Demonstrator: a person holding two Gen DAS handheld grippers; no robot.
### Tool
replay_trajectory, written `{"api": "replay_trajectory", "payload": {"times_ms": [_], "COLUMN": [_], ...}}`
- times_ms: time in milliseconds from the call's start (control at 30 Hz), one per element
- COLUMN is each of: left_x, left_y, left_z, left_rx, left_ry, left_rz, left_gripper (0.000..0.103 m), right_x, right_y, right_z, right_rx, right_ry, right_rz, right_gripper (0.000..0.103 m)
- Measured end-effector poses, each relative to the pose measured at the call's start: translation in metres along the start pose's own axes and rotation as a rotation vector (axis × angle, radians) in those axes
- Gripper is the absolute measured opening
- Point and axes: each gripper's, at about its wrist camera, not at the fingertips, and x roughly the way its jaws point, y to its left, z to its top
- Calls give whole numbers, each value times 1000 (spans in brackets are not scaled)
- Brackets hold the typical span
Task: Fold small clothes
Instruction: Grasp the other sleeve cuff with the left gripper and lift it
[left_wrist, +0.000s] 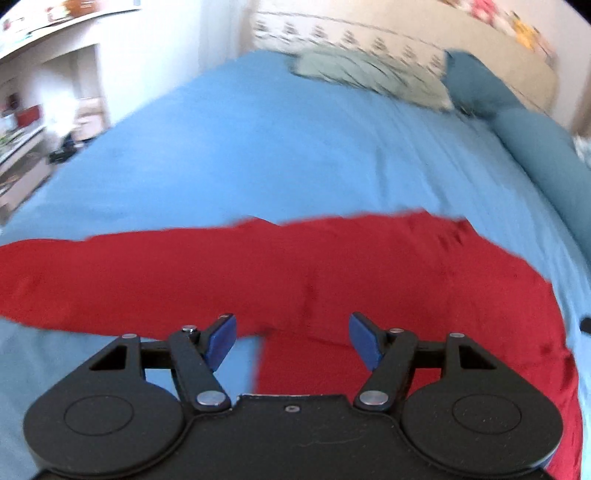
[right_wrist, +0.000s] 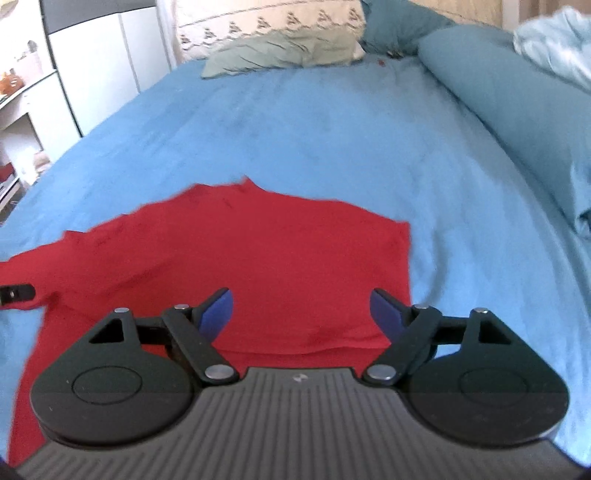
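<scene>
A red long-sleeved top (left_wrist: 332, 266) lies flat on the blue bed sheet (left_wrist: 258, 147). In the left wrist view one sleeve stretches out to the left. My left gripper (left_wrist: 291, 339) is open and empty, just above the top's near edge by the underarm. In the right wrist view the top (right_wrist: 258, 258) shows with its right side folded in to a straight edge. My right gripper (right_wrist: 301, 314) is open and empty over the top's lower hem. The tip of the left gripper (right_wrist: 14, 293) shows at the left edge.
A grey-green pillow (right_wrist: 280, 51) and a patterned cream pillow (right_wrist: 258, 22) lie at the head of the bed. A teal duvet roll (right_wrist: 517, 110) runs along the right side. White cupboards and shelves (right_wrist: 55, 74) stand beyond the left edge of the bed.
</scene>
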Motion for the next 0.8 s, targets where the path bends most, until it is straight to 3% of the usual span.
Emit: {"api": "replay_trajectory", "payload": {"times_ms": [267, 333, 433, 567, 667, 800], "left_x": [-30, -30, -22, -7, 3, 19], "left_y": [134, 171, 216, 264, 292, 308], "left_z": [11, 8, 2, -9, -15, -17], "left_rx": [-174, -223, -290, -366, -445, -482], "left_ry": [-30, -32, -29, -23, -30, -20], "left_rz": [134, 160, 226, 279, 280, 277], "left_gripper": [73, 76, 93, 93, 88, 65], "right_x": [-5, 1, 13, 30, 39, 46], "right_y": [86, 109, 141, 176, 194, 210], "right_z": [-1, -5, -11, -20, -27, -35], "right_rx": [75, 82, 111, 130, 141, 128], "right_ry": [21, 29, 46, 73, 88, 95], "right_rz": [15, 24, 49, 60, 67, 61], "right_gripper": [98, 98, 98, 98, 98, 98]}}
